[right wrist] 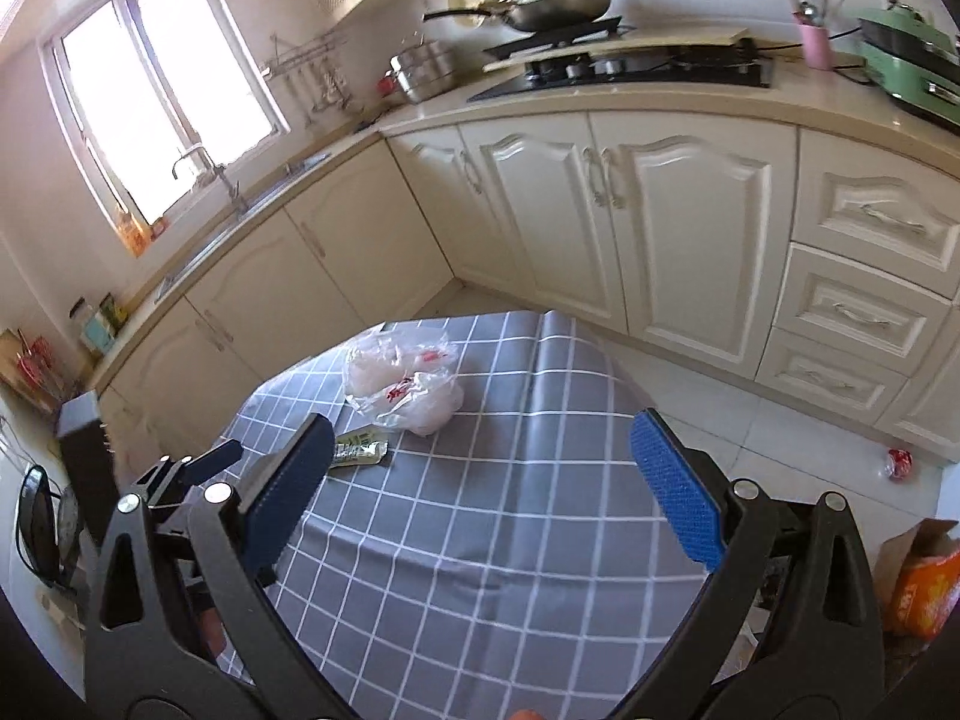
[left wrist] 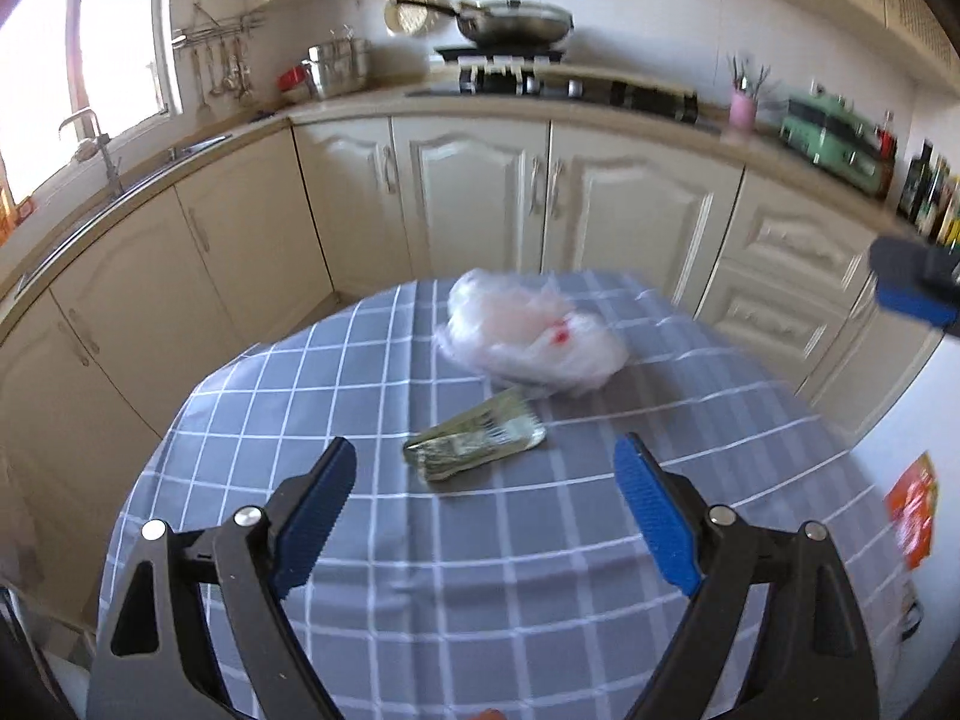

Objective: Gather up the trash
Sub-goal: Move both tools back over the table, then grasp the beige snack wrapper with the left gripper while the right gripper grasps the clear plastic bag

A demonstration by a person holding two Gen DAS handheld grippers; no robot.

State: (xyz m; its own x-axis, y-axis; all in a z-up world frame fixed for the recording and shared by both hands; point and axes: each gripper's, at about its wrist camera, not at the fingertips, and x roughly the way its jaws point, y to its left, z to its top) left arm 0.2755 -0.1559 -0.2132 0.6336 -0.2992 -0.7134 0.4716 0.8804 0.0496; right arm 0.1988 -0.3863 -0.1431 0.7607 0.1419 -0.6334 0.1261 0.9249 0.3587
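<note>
Lying on the grey checked tablecloth [left wrist: 420, 570] are two pieces of trash: a crumpled clear plastic bag [left wrist: 528, 333] with red print, and just in front of it a flattened green-and-silver foil wrapper [left wrist: 477, 444]. In the left wrist view the wrapper's far end touches or slightly tucks under the bag's edge; in the right wrist view the same wrapper [right wrist: 360, 449] sits just beside the bag [right wrist: 405, 384], toward the table's left side.

The left gripper [left wrist: 485, 465] hangs above the cloth with its blue-padded jaws spread wide and nothing between the pads; the wrapper shows in the gap, but farther out on the table and untouched. The right gripper [right wrist: 483, 441] is likewise wide apart and empty, over bare cloth to the right of both items. One of its blue fingertips [left wrist: 912, 291] shows at the right edge of the left wrist view.

Beyond the table run cream cabinets [right wrist: 600, 204] under a pale countertop. On it stand a gas hob [right wrist: 630, 69] with a lidded frying pan [right wrist: 552, 3], a steel pot [right wrist: 423, 69], a pink utensil cup [right wrist: 817, 45] and a green appliance [right wrist: 906, 54]. A sink with a tap [right wrist: 210, 177] lies below the window. On the floor tiles a crushed red can [right wrist: 898, 461] lies near the drawers, and an orange carton [right wrist: 921, 582] stands at the right edge.
</note>
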